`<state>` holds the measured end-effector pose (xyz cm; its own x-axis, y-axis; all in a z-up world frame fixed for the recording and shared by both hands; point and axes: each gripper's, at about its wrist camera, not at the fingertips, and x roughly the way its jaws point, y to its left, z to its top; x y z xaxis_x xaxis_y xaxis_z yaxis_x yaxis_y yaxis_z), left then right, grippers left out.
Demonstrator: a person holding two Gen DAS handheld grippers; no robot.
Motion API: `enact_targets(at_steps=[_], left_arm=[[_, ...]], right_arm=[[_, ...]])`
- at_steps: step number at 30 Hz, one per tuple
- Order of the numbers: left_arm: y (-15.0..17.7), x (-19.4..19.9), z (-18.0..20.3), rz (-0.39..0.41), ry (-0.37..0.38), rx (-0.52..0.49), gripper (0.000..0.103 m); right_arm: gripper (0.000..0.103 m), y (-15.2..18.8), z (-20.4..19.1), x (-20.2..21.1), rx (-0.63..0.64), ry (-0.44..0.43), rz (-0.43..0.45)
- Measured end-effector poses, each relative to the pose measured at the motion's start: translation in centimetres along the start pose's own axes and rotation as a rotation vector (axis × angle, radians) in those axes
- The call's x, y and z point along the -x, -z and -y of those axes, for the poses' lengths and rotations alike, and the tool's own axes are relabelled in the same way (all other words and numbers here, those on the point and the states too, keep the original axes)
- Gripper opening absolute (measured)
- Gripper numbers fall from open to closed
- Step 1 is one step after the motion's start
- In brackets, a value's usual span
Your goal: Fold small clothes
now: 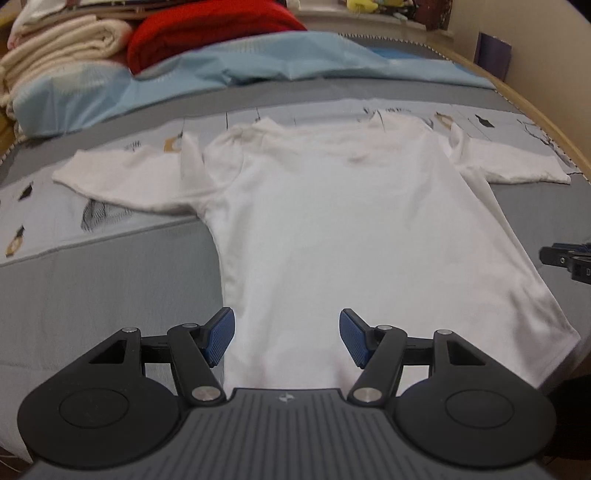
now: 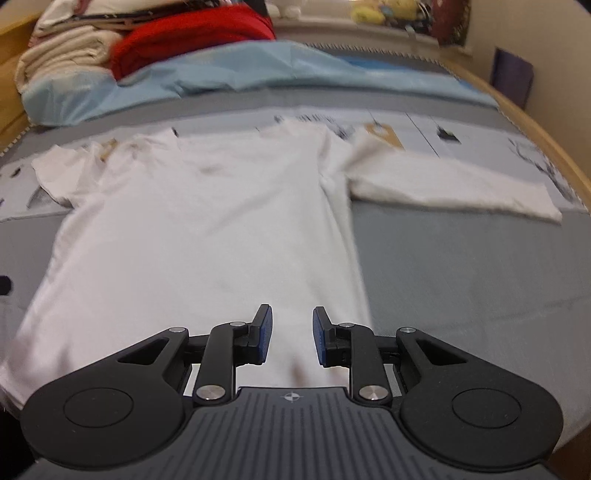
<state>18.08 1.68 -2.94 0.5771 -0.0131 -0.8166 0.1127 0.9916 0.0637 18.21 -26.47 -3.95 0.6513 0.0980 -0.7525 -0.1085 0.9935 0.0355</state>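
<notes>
A small white T-shirt lies flat on the bed, collar far, hem near, both sleeves spread out. My left gripper is open and empty, just above the hem near its left corner. In the right wrist view the same shirt fills the left and middle. My right gripper is open with a narrower gap and empty, above the hem near its right side. The right gripper's tip shows at the right edge of the left wrist view.
The bed has a grey cover with a printed sheet under the sleeves. A light blue quilt, a red blanket and folded cream blankets lie at the far side. A wooden bed frame curves along the right.
</notes>
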Motion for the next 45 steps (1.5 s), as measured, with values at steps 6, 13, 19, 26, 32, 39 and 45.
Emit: enact_targets(at_steps=[6,13,19,26,32,39,45], left_arm=[[-1.3,-0.3,0.4,0.04,-0.031,0.02,0.068],[-3.0,-0.6,-0.5,0.079,-0.055,0.083,0.082],[-3.4,-1.2,-2.0,0.066,-0.122,0.185,0.09],[-3.6,-2.1,-2.5,0.053,-0.207,0.187,0.09],[-5.3,-0.8,-3.3,0.14,-0.182,0.31,0.09],[-9.5,-2.0,-9.0,0.149,-0.08,0.494,0.09],[-12.9,-8.7,-17.1,0.171,-0.208,0.468,0.089]], right_arm=[[0.022,-2.7,-3.7,0.3,0.005,-0.054,0.076],[0.021,-7.8,-6.5,0.2,0.051,-0.056,0.17],[0.021,-13.7,-7.6,-2.6,-0.008,-0.061,0.194],[0.024,-13.4,-7.4,-5.9,-0.119,-0.063,0.161],[0.025,-16.2,-7.0,-3.7,-0.176,-0.209,0.264],[0.026,-16.2,-4.2,-6.9,-0.171,-0.149,0.187],[0.007,-15.8,-1.9,-9.4,-0.223,-0.168,0.089]])
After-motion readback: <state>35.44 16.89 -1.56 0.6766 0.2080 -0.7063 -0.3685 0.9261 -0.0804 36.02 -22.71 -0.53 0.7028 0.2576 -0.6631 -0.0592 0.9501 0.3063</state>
